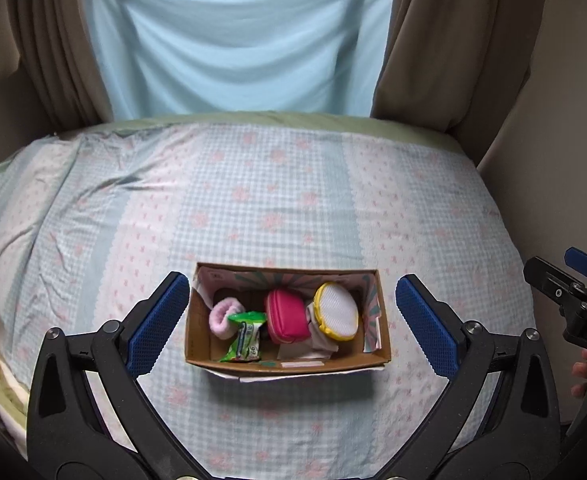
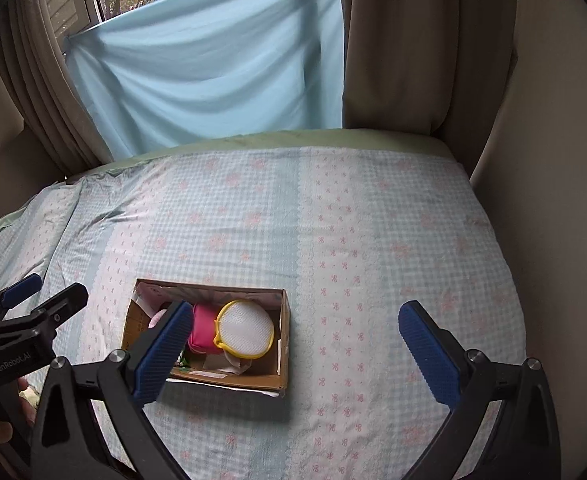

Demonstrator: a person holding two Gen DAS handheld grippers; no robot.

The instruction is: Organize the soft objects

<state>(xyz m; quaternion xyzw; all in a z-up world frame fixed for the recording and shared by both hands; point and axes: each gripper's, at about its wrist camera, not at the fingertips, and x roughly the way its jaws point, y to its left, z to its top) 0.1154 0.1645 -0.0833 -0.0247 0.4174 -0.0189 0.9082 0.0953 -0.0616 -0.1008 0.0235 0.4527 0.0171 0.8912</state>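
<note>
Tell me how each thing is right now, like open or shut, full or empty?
Box: open on top, resting on the bed, holding things.
Pink pouch: shut, inside the box.
Yellow mesh bag: inside the box, leaning by the right wall.
Green packet: looks sealed, inside the box.
Pink scrunchie: inside the box, left end.
Left gripper: jaws open, empty.
Right gripper: jaws open, empty.
Curtains: drawn apart.

One open brown cardboard box. Inside: one fluffy pink scrunchie, one green plastic packet, one magenta zipped pouch, one yellow-rimmed white mesh pouch.
</note>
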